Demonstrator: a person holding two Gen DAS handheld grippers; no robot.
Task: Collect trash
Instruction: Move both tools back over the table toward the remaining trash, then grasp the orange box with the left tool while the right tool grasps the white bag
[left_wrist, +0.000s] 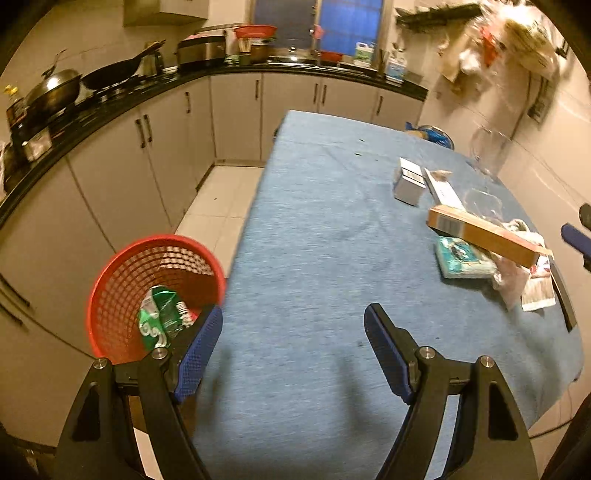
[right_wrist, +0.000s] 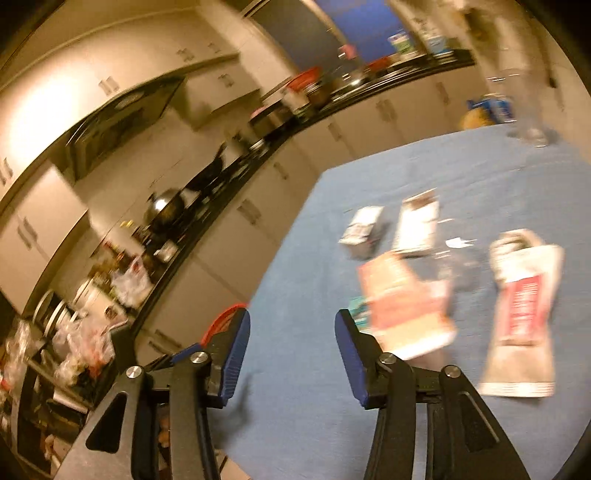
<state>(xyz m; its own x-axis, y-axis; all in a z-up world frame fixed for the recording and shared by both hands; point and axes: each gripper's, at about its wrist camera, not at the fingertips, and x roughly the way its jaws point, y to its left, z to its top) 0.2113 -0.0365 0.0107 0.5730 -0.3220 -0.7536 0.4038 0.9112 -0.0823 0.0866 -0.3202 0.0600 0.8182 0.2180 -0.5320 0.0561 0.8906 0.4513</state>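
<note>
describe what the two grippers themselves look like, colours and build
Both look alike. The left gripper has two flat fingers with blue, grid-textured pads on black angular linkage arms with triangular cutouts, joined by round silver pins. The right gripper shows the same blue pads, black arms and silver pins. No cables, sleeves or markings are visible.

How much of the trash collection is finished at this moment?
Done: one green wrapper lies in the red basket beside the table. In hand: nothing; the left tool and the right tool are both open and empty. Left: the long orange box, the teal packet, the small white box and the crumpled wrappers remain on the blue cloth.
</note>
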